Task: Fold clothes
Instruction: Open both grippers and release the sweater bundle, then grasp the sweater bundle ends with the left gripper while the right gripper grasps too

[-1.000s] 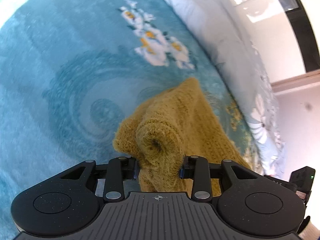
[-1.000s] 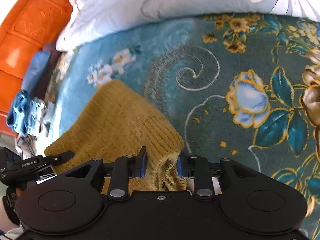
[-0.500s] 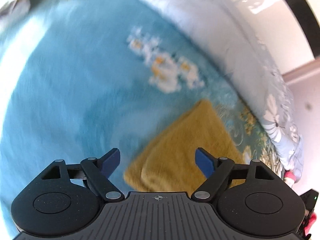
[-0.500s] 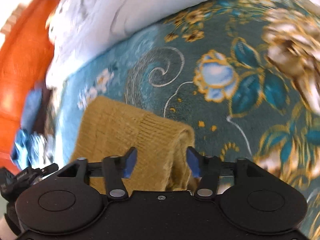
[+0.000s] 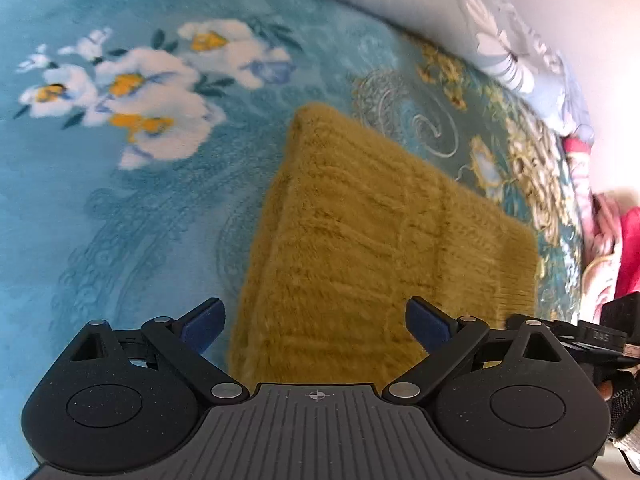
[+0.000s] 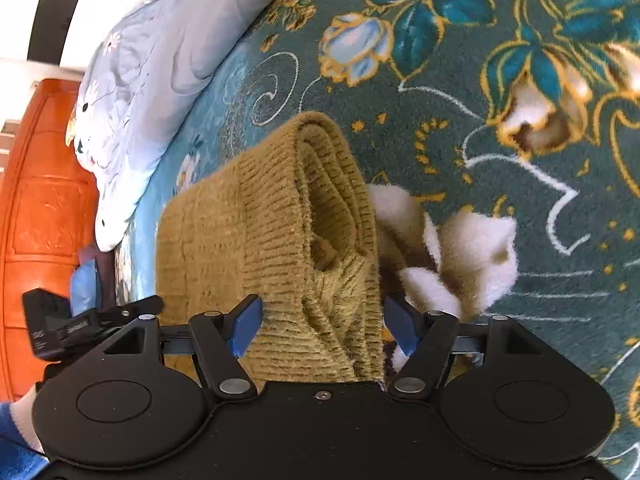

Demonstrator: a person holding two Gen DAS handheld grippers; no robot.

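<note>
A mustard-yellow knitted sweater (image 5: pixel 372 240) lies folded into a flat rectangle on the teal floral blanket (image 5: pixel 100 220). My left gripper (image 5: pixel 316 322) is open and empty, with its jaws spread over the near edge of the sweater. In the right wrist view the sweater (image 6: pixel 260 240) shows its layered ribbed end facing me. My right gripper (image 6: pixel 324 326) is open, with its blue pads either side of that end, and it holds nothing. The other gripper shows at the left edge of the right wrist view (image 6: pixel 72 328).
A pale floral duvet (image 5: pixel 460 12) is bunched along the far side of the bed and shows in the right wrist view (image 6: pixel 140 80) too. An orange wooden headboard (image 6: pixel 36 200) stands at the left. Pink and red clothes (image 5: pixel 624 248) lie at the right edge.
Both grippers were shut on the sweater's ends one second ago. They have opened and let go, and the sweater now lies flat and folded. Both have drawn back a little.
</note>
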